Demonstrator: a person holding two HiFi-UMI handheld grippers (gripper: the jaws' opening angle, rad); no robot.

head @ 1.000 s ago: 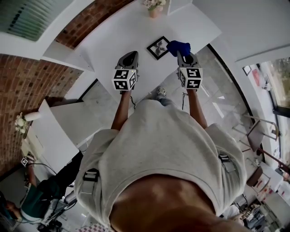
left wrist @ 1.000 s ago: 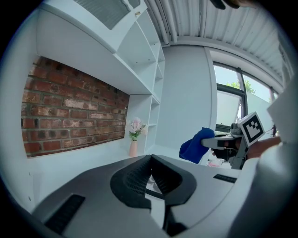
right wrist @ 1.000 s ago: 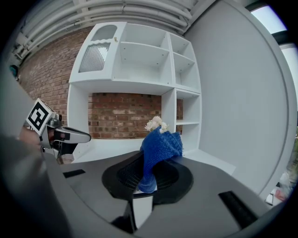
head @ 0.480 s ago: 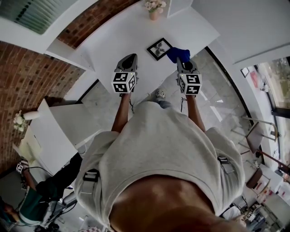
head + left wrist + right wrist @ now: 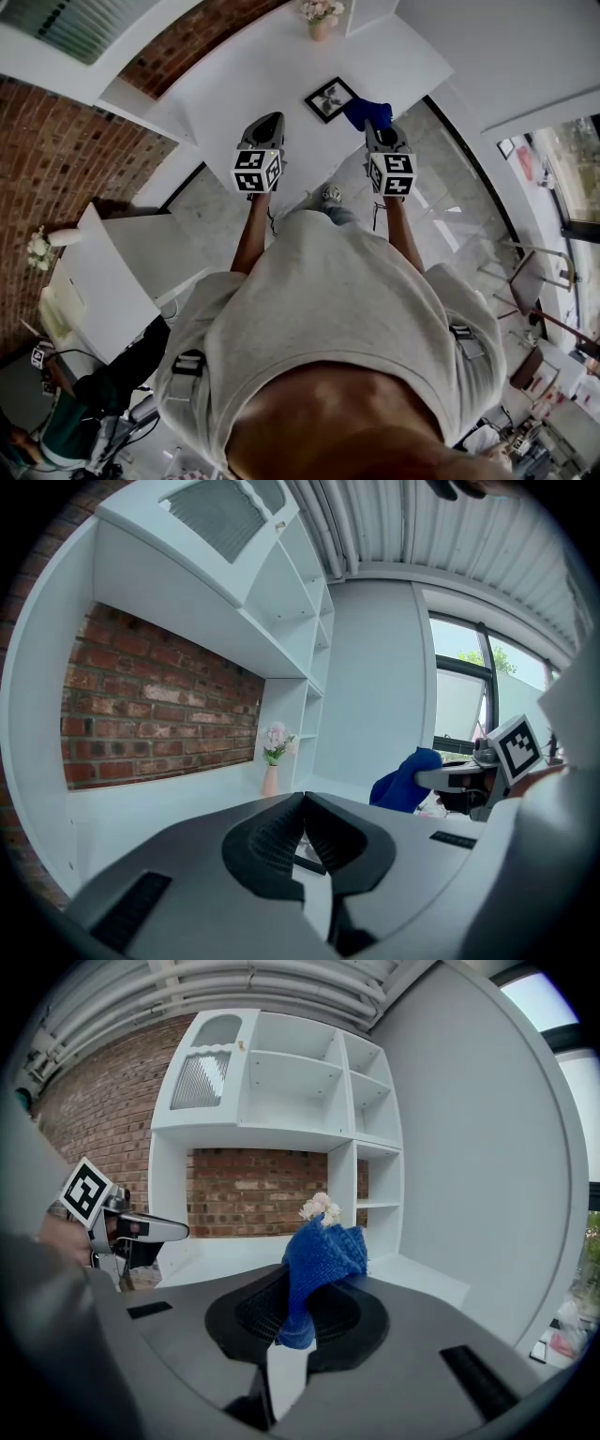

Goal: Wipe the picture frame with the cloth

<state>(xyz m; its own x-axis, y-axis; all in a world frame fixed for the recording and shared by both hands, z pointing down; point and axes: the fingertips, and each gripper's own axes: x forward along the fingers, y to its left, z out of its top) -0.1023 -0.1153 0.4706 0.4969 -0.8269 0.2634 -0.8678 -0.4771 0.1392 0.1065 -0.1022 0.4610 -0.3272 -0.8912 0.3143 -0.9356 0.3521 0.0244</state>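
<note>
Black picture frame [image 5: 329, 98] sits on the white table [image 5: 234, 66] in the head view, with the blue knitted cloth [image 5: 367, 112] just beside its right corner. The left gripper view shows the left tongs [image 5: 302, 810] pressed together and empty. The right gripper view shows the right tongs [image 5: 298, 1309] clamped on the cloth.

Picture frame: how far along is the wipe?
Done: the cloth is picked up, clamped in the right tool. In hand: the head view puts it at the right edge of the picture frame; contact cannot be judged. The left tool is shut and empty. Left: the wiping itself, as far as I can tell.
</note>
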